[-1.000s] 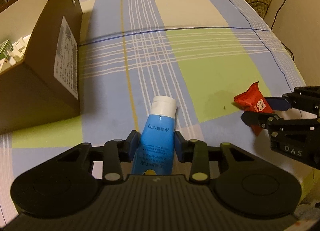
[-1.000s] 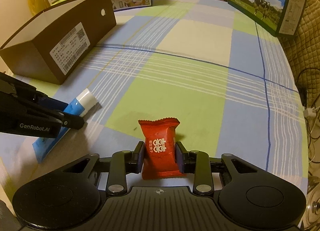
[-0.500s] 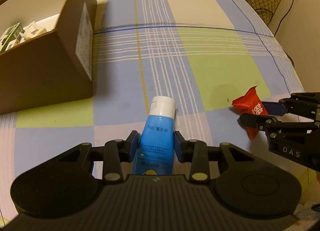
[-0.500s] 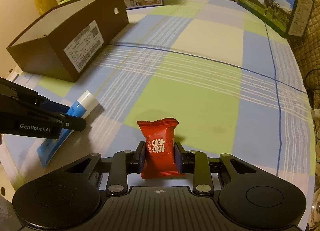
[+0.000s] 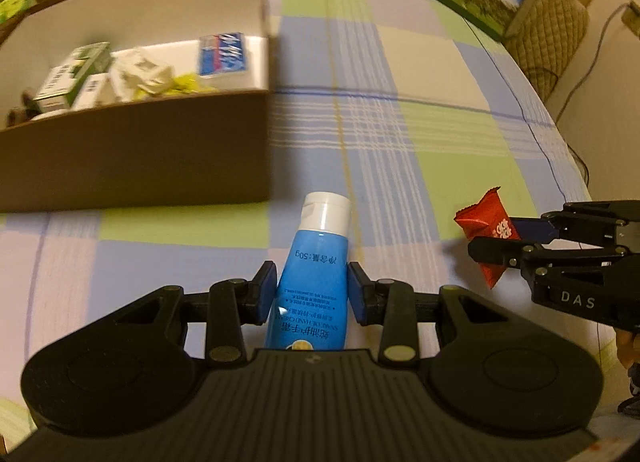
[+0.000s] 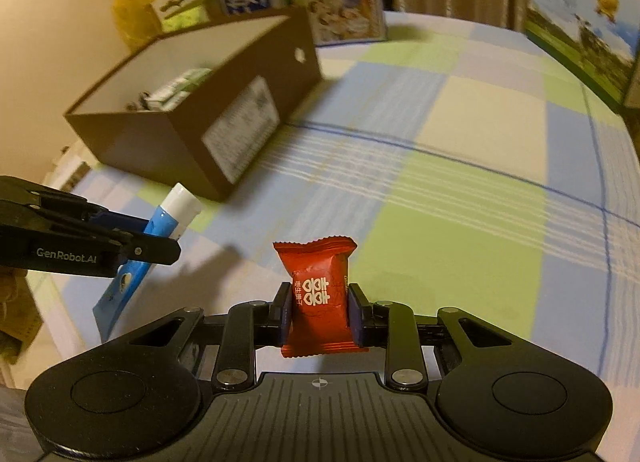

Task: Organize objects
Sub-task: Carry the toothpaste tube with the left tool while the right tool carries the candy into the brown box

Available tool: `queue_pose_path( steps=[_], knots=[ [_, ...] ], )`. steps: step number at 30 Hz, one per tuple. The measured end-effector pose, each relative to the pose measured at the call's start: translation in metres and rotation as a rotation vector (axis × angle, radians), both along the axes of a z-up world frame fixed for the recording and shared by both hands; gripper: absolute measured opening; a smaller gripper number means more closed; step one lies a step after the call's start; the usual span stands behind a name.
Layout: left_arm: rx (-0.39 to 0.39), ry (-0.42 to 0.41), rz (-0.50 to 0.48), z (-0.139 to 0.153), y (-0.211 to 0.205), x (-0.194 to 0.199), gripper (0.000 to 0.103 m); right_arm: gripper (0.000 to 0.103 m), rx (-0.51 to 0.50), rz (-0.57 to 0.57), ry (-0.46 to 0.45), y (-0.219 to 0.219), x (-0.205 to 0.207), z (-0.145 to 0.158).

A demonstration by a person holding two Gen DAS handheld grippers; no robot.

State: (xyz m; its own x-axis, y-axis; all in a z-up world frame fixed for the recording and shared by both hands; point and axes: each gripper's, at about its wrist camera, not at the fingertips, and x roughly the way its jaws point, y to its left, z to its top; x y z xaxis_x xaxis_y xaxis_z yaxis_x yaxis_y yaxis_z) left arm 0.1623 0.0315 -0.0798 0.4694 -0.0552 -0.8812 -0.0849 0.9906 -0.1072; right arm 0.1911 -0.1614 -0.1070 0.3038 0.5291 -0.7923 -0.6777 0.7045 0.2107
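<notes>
blue plastic tube with white cap (image 5: 316, 274) pinched by left gripper (image 5: 312, 296) fingers, long axis along them, cap forward toward open brown cardboard box (image 5: 132, 158) | red foil candy packet (image 6: 318, 298) clamped upright by right gripper (image 6: 320, 314) fingers | both held above checked bench cloth (image 6: 460, 190)

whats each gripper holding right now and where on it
Left gripper pinches the blue tube across its mid-body; right gripper clamps the red candy packet by its sides.
</notes>
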Motion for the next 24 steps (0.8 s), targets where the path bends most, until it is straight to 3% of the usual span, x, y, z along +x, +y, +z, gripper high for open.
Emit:
queue_pose_path(
  steps=[14,24],
  knots=[
    [-0.018,-0.124,0.127,0.058,0.075,-0.032,0.033,0.025,0.114,0.156,-0.026,0.076,-0.013,0.041],
    [0.001,-0.234,0.169,0.101,0.137,-0.032,0.033,0.025,0.188,0.199,-0.052,0.139,-0.008,0.068]
  ],
)
